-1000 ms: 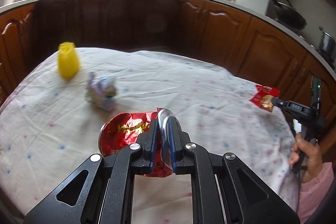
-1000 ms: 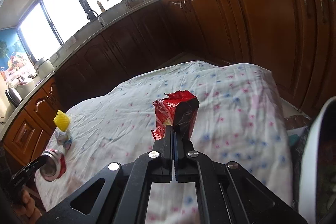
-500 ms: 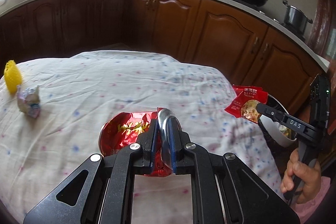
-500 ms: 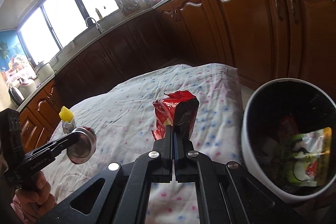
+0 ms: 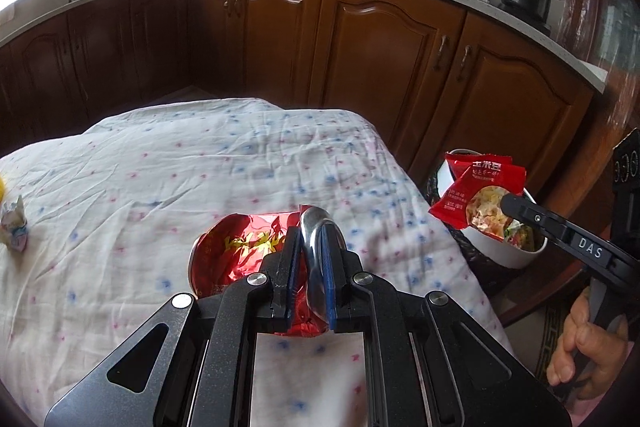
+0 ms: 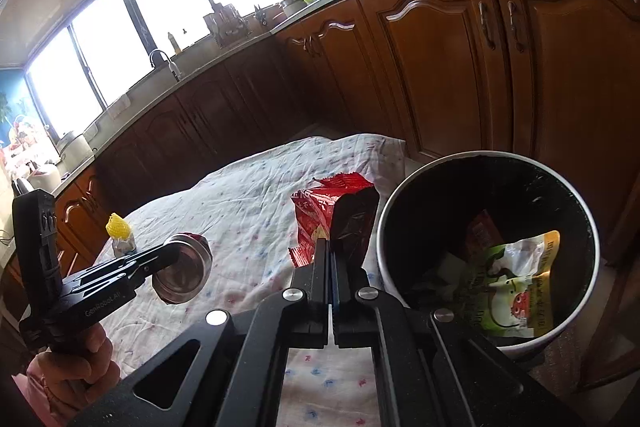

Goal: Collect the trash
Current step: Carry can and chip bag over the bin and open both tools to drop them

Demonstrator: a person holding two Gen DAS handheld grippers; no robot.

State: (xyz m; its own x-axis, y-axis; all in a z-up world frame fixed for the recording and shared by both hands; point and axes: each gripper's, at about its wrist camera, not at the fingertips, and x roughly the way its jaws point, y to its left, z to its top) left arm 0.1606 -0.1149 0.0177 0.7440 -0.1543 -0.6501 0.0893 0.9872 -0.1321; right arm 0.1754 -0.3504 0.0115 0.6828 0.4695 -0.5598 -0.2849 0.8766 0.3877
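Red wrapper (image 6: 320, 215) between closed jaws

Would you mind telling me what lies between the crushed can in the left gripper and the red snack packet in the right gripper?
Only bare flowered tablecloth shows behind the gap from the crushed can to the red snack packet in the right wrist view; both are held above it.

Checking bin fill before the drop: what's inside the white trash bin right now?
Inside the white trash bin, on a black liner: a green-and-white snack wrapper, with a red wrapper behind it. Anything beneath them is covered. The right claw holds a red snack packet beside the rim.
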